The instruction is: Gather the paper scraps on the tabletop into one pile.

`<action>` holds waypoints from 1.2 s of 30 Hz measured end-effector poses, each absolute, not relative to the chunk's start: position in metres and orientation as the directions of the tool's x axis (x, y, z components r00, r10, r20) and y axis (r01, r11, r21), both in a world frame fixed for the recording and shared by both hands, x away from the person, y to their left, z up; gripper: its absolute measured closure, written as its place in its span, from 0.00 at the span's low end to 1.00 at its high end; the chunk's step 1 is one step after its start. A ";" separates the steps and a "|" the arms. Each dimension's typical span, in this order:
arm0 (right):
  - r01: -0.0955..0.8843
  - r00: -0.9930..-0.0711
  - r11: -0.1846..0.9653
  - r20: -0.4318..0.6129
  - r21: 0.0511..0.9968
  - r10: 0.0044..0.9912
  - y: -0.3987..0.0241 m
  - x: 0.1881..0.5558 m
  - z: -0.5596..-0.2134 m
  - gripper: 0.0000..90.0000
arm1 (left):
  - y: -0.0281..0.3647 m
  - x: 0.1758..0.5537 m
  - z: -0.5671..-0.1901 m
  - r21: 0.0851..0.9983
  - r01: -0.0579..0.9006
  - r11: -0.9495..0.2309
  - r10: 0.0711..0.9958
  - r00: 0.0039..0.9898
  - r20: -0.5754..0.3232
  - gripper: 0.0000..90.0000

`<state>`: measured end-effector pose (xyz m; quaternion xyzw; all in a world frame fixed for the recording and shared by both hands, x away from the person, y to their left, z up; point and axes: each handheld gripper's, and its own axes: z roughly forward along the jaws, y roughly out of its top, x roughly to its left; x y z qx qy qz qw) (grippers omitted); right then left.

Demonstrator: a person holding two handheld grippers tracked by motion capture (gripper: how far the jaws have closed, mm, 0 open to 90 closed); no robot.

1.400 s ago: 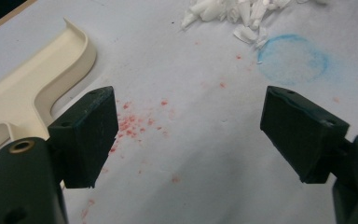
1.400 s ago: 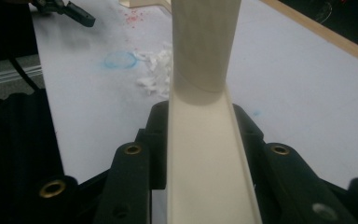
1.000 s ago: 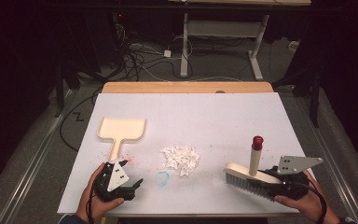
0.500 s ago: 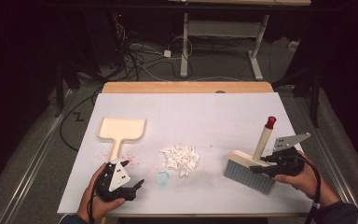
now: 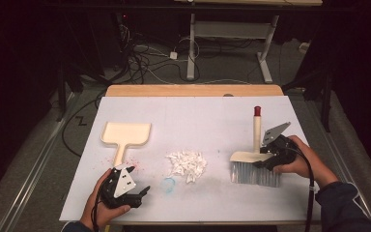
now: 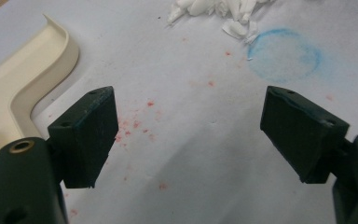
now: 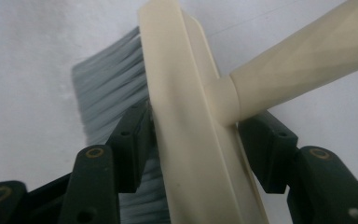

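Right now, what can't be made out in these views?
- Right gripper: jaws have just been opening with the brush between them; whether the pads press it, the right gripper view is too close to tell.
- Brush handle's end: cut off by the right edge, right gripper view.
- Dustpan: cut off by the left edge, left gripper view.
- Scraps: count too small, high view; cut off by the top edge, left gripper view.

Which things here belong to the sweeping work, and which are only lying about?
For the job: brush between the right gripper's jaws; white scraps; dustpan; left gripper, open.
Lying about: blue ring mark, cables on the floor, desk frame behind.
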<state>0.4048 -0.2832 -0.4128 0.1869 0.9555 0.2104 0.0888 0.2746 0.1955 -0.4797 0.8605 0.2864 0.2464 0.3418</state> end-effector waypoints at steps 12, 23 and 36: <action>0.344 -0.746 0.639 -0.213 0.688 0.630 -0.297 0.396 -0.395 0.38 | 0.198 0.274 -0.479 0.735 0.323 -0.596 0.668 0.707 0.231 0.20; 0.226 -0.631 0.468 -0.237 0.854 0.738 -0.309 0.341 -0.394 0.30 | 0.198 0.276 -0.478 0.740 0.327 -0.587 0.683 0.691 0.236 0.20; 0.166 -0.586 0.385 -0.223 0.908 0.779 -0.314 0.297 -0.413 0.26 | 0.196 0.276 -0.478 0.736 0.325 -0.595 0.685 0.684 0.252 0.20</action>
